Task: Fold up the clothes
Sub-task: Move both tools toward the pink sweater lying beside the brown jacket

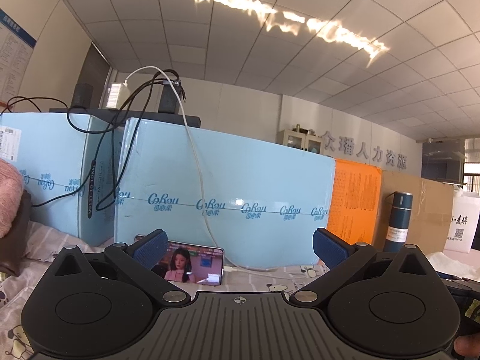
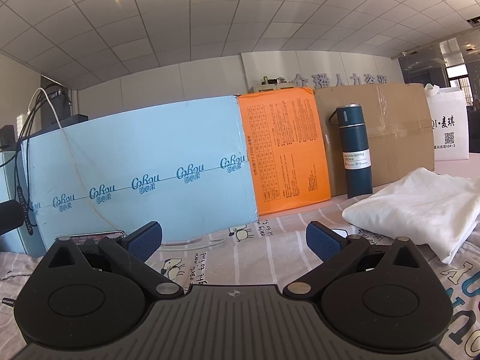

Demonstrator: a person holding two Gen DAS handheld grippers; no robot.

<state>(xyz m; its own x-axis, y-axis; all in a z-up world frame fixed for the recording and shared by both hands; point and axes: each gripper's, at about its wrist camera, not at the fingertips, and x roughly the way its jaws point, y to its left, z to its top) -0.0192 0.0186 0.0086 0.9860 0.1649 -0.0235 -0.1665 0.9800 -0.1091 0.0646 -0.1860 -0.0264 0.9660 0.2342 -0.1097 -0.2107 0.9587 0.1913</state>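
Observation:
A folded white garment (image 2: 417,207) lies on the patterned sheet (image 2: 240,252) to the right of my right gripper (image 2: 234,240), which is open with nothing between its blue pads. At the left edge of the left wrist view a pink knitted garment (image 1: 9,198) rests on a dark brown one (image 1: 15,240). My left gripper (image 1: 240,247) is open and empty, low over the sheet (image 1: 45,240), pointing at the light blue boxes. A corner of the white garment (image 1: 450,262) shows at the right of that view.
Light blue cartons (image 1: 228,192) stand close ahead, with an orange box (image 2: 285,150), a brown carton (image 2: 390,132) and a white bag (image 2: 450,126) to the right. A dark blue vacuum bottle (image 2: 355,153) stands upright. A phone (image 1: 195,265) leans on the blue carton; cables (image 1: 192,156) hang down.

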